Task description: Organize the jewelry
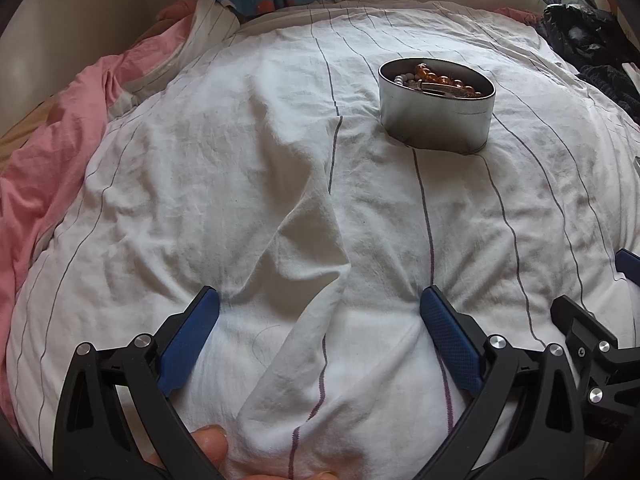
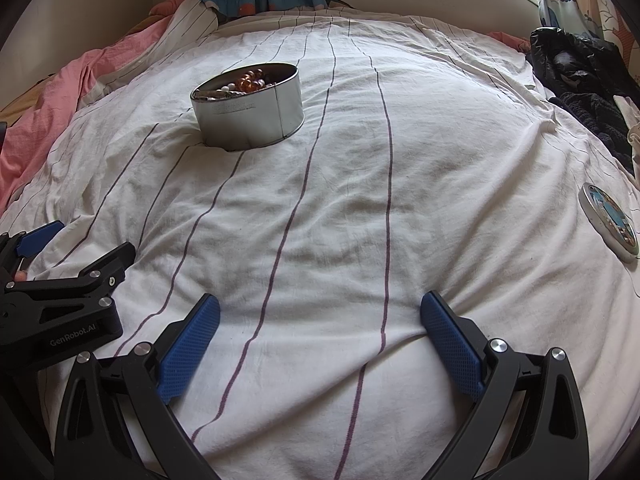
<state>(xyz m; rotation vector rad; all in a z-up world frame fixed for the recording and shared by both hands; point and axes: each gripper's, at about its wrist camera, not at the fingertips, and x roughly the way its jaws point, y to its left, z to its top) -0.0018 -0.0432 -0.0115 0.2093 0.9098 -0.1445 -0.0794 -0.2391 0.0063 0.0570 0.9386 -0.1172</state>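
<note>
Resting on bedsheet (image 2: pixel 360 200): tin (image 2: pixel 248 116) holding jewelry (image 2: pixel 250 78).

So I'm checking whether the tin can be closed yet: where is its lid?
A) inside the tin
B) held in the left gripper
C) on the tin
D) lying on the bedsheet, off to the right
D: the lid lies flat on the sheet, well right of the open tin; both grippers are empty.

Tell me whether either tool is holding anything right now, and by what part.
Nothing is held. The left tool and right tool are both open over the striped sheet; the jewelry sits in the tin, untouched.
</note>
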